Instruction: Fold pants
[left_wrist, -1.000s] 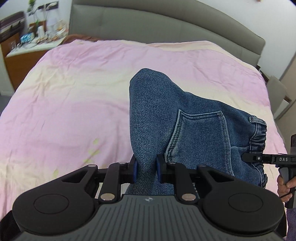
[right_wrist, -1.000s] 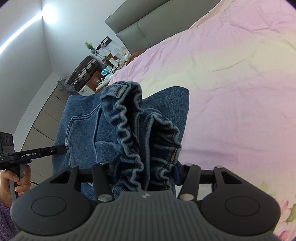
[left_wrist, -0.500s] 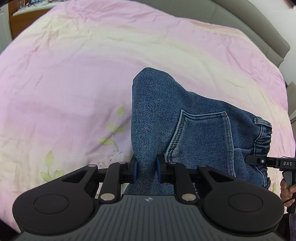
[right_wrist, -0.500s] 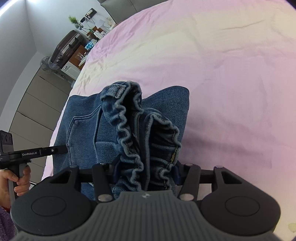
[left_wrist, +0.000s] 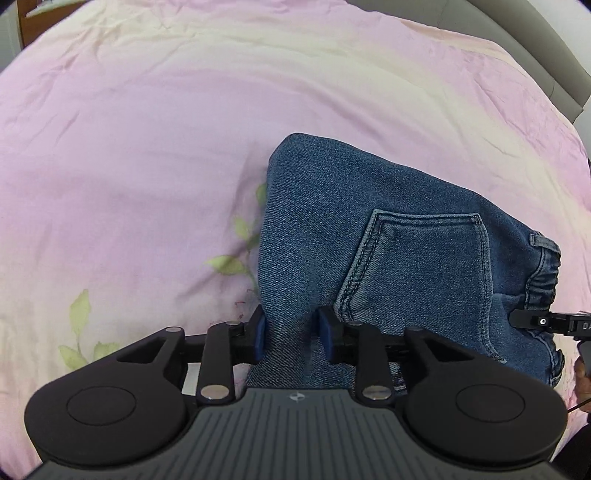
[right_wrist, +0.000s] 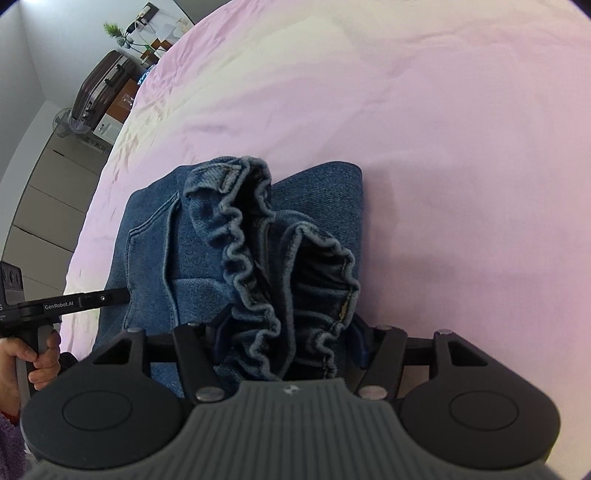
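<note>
Left claw (left_wrist: 291, 334): jaws opening, pads parting from the denim fold between them. Right claw (right_wrist: 286, 334): jaws opening too, gathered waistband (right_wrist: 280, 266) loose between the pads. Pants (left_wrist: 388, 251) folded, laid on the pink bedspread (left_wrist: 147, 147) — best released fully, then drawn straight back, no snagging the fold.

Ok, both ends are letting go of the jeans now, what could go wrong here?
1. The left hand-held gripper is opening with denim between its pads; pulling back could drag the jeans and undo the fold.
2. The bunched waistband sits between the opening right hand-held gripper and may spring up untidy.
</note>
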